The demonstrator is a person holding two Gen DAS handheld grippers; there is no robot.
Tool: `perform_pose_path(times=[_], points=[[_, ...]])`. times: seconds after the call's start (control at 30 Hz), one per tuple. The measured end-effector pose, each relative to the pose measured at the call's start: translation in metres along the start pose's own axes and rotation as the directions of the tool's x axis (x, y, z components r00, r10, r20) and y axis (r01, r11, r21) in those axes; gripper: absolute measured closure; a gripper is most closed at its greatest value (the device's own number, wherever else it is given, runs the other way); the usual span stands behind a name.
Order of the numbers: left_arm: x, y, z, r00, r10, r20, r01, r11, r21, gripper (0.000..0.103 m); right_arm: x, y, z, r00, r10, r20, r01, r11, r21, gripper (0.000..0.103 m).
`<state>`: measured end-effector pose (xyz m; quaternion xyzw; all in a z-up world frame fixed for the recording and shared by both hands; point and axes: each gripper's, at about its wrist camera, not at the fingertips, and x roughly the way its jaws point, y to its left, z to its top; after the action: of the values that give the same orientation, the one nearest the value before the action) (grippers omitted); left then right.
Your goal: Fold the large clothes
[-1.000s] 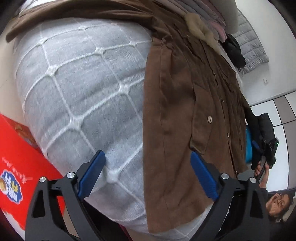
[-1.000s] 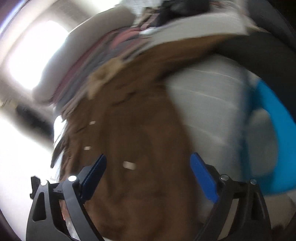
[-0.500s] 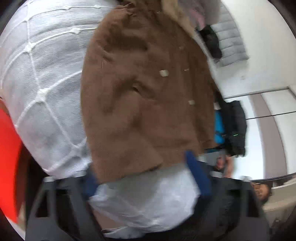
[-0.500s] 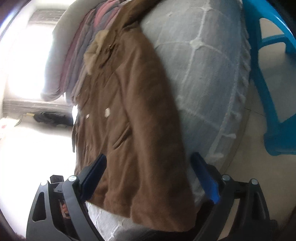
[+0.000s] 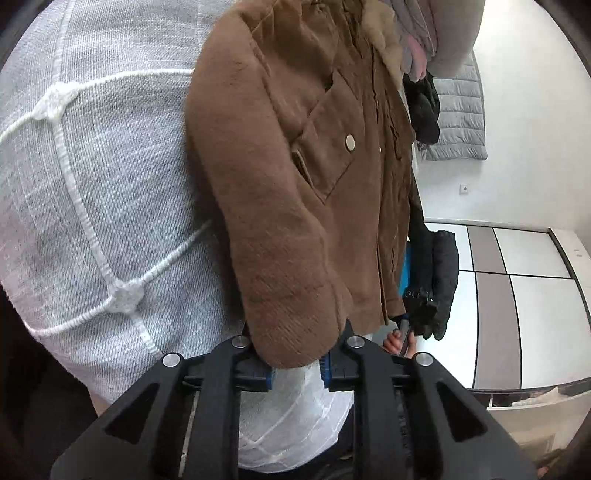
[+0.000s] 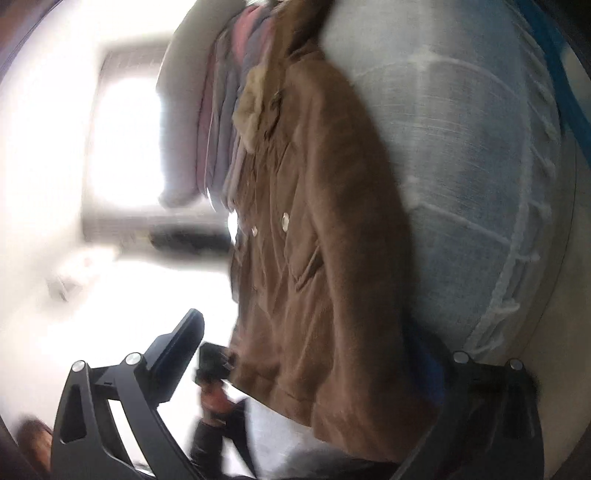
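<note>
A brown corduroy jacket (image 5: 295, 177) with a fur collar and metal snaps lies on a grey quilted bed cover (image 5: 92, 166). My left gripper (image 5: 295, 371) is shut on the jacket's sleeve cuff at the bed's near edge. In the right wrist view the jacket (image 6: 325, 236) lies along the bed, blurred. My right gripper (image 6: 314, 354) is open, its jaws wide either side of the jacket's hem. The other gripper and its hand show beside the hem (image 6: 212, 365).
A stack of folded clothes and a pillow (image 5: 436, 33) sits beyond the jacket's collar. Dark garments (image 5: 439, 280) hang at the bed's right side. A blue chair (image 6: 569, 74) stands past the bed. White tiled floor (image 5: 517, 295) lies to the right.
My left gripper moved to the jacket's sleeve cuff and shut on it. My right gripper swung down toward the jacket's hem and stays open.
</note>
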<state>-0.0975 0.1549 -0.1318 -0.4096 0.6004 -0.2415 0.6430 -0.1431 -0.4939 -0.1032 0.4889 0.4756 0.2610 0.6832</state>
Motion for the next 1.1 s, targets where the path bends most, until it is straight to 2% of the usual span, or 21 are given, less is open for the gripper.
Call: perform_pose_path(times=[0.03,0.07,0.1,0.13,0.17,0.23,0.3,0.43,0.57,0.67,0.73,0.83,0.9,0.93,0.97,1.0,1.03,1.07,1.1], points=[[0.000,-0.009,-0.003,0.999,0.038,0.020,-0.039,0.998,0.050,0.090,0.000,0.004,-0.003,1.000,-0.029,0.000,0.029,0.999,-0.027,0.012],[-0.002,-0.012,-0.005,0.998,0.059,0.037,-0.062,0.995,0.075,0.095,-0.001,0.007,-0.007,0.997,-0.072,0.012,0.073,0.997,-0.041,0.036],[-0.004,-0.020,-0.006,0.995,0.083,0.054,-0.088,0.990,0.109,0.097,-0.003,0.010,-0.012,0.990,-0.142,0.022,0.143,0.988,-0.052,0.065],[-0.005,-0.027,-0.010,0.991,0.109,0.074,-0.119,0.983,0.142,0.098,-0.005,0.010,-0.015,0.980,-0.199,0.029,0.200,0.979,-0.045,0.088],[-0.009,-0.031,-0.013,0.989,0.116,0.088,-0.129,0.980,0.153,0.099,-0.011,0.002,-0.018,0.980,-0.196,0.042,0.196,0.981,-0.007,0.090],[-0.018,-0.035,-0.016,0.985,0.130,0.114,-0.148,0.975,0.168,0.099,-0.016,0.001,-0.023,0.979,-0.195,0.057,0.196,0.981,-0.012,0.091],[-0.028,-0.039,-0.018,0.982,0.127,0.143,-0.151,0.974,0.170,0.099,-0.022,0.008,-0.030,0.984,-0.157,0.081,0.160,0.987,-0.035,0.091],[-0.056,-0.049,-0.029,0.974,0.115,0.196,-0.152,0.971,0.187,0.100,-0.015,0.039,-0.039,0.991,-0.093,0.100,0.103,0.990,-0.099,0.092],[-0.082,-0.047,-0.047,0.972,0.105,0.210,-0.147,0.970,0.196,0.102,-0.033,0.066,-0.062,0.993,-0.049,0.105,0.064,0.988,-0.139,0.092],[-0.098,-0.055,-0.067,0.966,0.113,0.231,-0.168,0.958,0.231,0.102,-0.046,0.080,-0.084,0.993,-0.043,0.109,0.059,0.987,-0.151,0.092],[-0.109,-0.045,-0.072,0.967,0.127,0.223,-0.177,0.959,0.219,0.102,-0.052,0.083,-0.101,0.994,-0.041,0.097,0.055,0.987,-0.148,0.092],[-0.115,-0.019,-0.071,0.982,0.128,0.140,-0.153,0.971,0.185,0.103,-0.047,0.082,-0.105,0.995,-0.059,0.079,0.069,0.990,-0.122,0.092],[-0.121,-0.011,-0.069,0.971,0.166,0.170,-0.196,0.965,0.175,0.103,-0.042,0.070,-0.102,0.995,-0.084,0.061,0.089,0.991,-0.100,0.092],[-0.131,-0.004,-0.065,0.964,0.155,0.214,-0.188,0.971,0.147,0.102,-0.038,0.068,-0.100,0.995,-0.084,0.051,0.089,0.992,-0.093,0.091],[-0.138,0.005,-0.060,0.961,0.130,0.243,-0.161,0.981,0.109,0.096,-0.035,0.063,-0.096,0.995,-0.096,0.040,0.099,0.991,-0.090,0.088],[-0.142,0.013,-0.054,0.957,0.124,0.262,-0.149,0.986,0.077,0.082,-0.032,0.057,-0.094,0.994,-0.105,0.031,0.108,0.991,-0.076,0.088],[-0.144,0.017,-0.050,0.956,0.127,0.264,-0.145,0.988,0.051,0.075,-0.029,0.056,-0.092,0.994,-0.105,0.017,0.106,0.992,-0.068,0.086],[-0.144,0.019,-0.044,0.957,0.122,0.263,-0.136,0.990,0.036,0.065,-0.028,0.052,-0.090,0.994,-0.109,0.010,0.110,0.992,-0.066,0.082],[-0.143,0.015,-0.037,0.956,0.123,0.267,-0.144,0.988,0.060,0.058,-0.025,0.051,-0.086,0.994,-0.112,0.011,0.113,0.992,-0.058,0.076]])
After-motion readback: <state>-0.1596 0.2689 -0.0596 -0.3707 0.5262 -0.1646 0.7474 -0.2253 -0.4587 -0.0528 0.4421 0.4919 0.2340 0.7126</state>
